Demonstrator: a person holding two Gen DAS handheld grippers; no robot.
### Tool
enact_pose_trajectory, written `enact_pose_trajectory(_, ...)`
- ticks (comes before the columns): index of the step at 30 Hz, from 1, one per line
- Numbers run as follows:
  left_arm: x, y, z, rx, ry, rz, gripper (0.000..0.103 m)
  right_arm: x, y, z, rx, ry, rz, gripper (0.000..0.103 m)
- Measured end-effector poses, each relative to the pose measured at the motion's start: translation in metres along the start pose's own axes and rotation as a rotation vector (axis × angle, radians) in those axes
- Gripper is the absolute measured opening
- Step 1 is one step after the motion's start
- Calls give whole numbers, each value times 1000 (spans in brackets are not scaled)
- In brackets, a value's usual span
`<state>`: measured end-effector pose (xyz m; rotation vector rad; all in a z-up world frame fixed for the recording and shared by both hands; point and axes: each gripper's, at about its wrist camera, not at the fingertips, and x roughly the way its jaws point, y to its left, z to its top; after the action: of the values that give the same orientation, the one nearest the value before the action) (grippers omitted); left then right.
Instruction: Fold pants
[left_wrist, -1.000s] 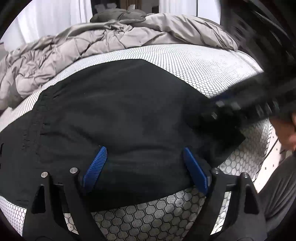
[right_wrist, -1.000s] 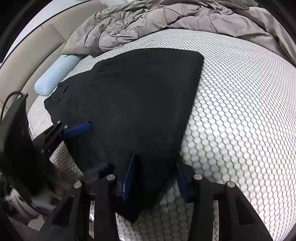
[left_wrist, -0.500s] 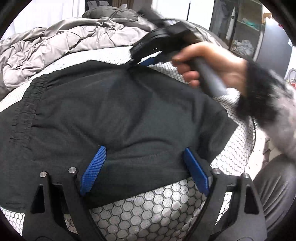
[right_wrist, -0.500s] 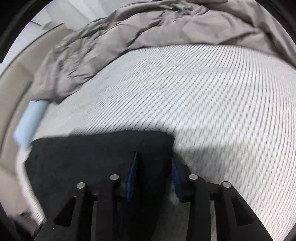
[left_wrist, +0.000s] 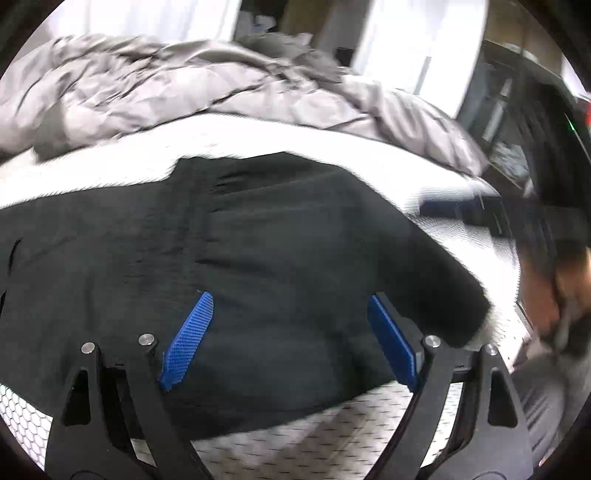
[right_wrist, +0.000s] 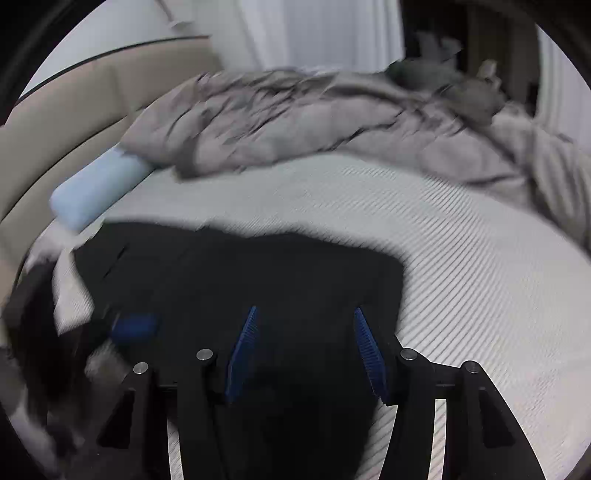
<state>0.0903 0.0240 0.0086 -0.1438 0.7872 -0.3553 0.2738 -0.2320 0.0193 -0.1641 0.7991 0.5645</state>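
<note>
Now spread flat on the bed (right_wrist: 461, 266), the black pants (left_wrist: 288, 251) lie below a crumpled grey duvet (right_wrist: 332, 122) at twelve o'clock. Above them, the left gripper (left_wrist: 291, 339) hangs with fingers wide apart, gripping nothing. The right gripper (right_wrist: 306, 347) has just been opening, its fingers clear of the cloth beneath.

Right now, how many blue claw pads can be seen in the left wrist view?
2: one pad lower left and one pad lower right, both over the black pants. A blurred bluish patch farther right is unclear.
</note>
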Motion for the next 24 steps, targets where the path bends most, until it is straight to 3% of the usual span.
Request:
enact_pose_trajectory(2, 4, 6, -4, 12, 51, 3, 79, 21, 13, -32, -60, 121, 49, 55)
enact_pose_trajectory(4, 6, 7, -9, 73, 74, 32, 74, 45, 26, -48, -163, 223, -22, 55)
enact_pose_trajectory(5, 5, 7, -12, 89, 82, 39, 74, 50, 31, -56, -258, 220, -67, 55)
enact_pose_trajectory(6, 3, 8, -15, 94, 80, 43, 74, 45, 27, -59, -266, 209, -70, 55)
enact_pose_trajectory(9, -2, 4, -18, 102, 85, 48, 74, 29, -13, -61, -86, 197, -88, 55)
enact_pose_trajectory(11, -8, 0, -12, 92, 111, 28, 74, 21, -26, -64, -45, 171, -76, 55)
enact_pose_trajectory(16, -1, -18, 40, 78, 96, -8, 75, 17, -13, -45, -68, 75, -20, 55)
enact_pose_trajectory(19, 30, -15, 50, 74, 168, 24, 70, 43, 1, -28, -82, 117, 33, 55)
enact_pose_trajectory(21, 42, -8, 46, 87, 182, 52, 62, 63, 8, -28, -137, 181, -24, 55)
enact_pose_trajectory(23, 38, -2, 43, 86, 159, 32, 61, 66, 3, -34, -179, 194, -146, 55)
enact_pose_trajectory(24, 34, 3, 41, 62, 147, 31, 61, 62, -4, -36, -156, 198, -162, 55)
